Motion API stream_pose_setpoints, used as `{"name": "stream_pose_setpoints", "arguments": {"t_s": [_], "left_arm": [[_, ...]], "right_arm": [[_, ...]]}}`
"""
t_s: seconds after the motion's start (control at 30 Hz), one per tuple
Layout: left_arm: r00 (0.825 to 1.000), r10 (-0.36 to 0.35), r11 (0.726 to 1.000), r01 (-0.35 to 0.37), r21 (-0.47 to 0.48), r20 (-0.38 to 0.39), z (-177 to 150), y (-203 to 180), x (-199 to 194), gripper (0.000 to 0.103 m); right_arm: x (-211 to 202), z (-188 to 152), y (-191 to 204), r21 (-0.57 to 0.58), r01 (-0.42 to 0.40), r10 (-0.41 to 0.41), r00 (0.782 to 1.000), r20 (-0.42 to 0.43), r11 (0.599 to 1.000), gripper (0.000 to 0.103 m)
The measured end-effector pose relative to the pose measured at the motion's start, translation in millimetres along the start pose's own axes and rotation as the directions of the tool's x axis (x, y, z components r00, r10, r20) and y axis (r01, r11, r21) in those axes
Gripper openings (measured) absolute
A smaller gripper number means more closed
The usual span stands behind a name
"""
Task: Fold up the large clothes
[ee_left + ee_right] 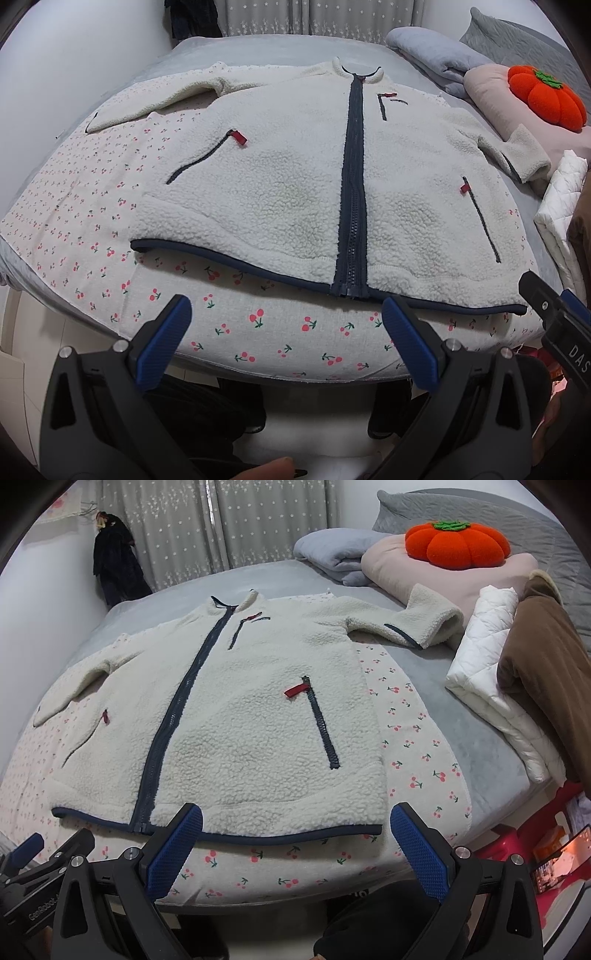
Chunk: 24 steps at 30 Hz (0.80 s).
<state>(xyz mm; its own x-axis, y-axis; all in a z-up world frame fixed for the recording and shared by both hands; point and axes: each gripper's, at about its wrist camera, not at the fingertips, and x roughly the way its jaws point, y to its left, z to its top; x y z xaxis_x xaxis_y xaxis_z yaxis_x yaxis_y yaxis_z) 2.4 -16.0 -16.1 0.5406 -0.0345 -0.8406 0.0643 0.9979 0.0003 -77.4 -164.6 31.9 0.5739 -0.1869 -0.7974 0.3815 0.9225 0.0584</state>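
Lying flat, nubbly cream fleece jacket point(295, 177); left gripper point(286, 334) and right gripper point(295, 843) gape wide, empty.

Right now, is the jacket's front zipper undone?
No, the dark zipper runs closed from hem to collar down the white fleece jacket.

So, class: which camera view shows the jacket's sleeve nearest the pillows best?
The right wrist view: the sleeve shows whole, cuff bent near the pink pillow. The left wrist view squeezes it near the edge.
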Motion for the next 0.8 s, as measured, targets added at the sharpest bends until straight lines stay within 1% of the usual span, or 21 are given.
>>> {"name": "stream_pose_setpoints", "arguments": {"t_s": [0.8], "left_arm": [[1.000,0.009,1.000,-0.010,-0.015,-0.017,2.5,2.8,5.8,0.102]], "right_arm": [[0.1,2.9,1.2,-0.010,-0.013,0.013,1.000,-0.005,1.000,0.103]]}}
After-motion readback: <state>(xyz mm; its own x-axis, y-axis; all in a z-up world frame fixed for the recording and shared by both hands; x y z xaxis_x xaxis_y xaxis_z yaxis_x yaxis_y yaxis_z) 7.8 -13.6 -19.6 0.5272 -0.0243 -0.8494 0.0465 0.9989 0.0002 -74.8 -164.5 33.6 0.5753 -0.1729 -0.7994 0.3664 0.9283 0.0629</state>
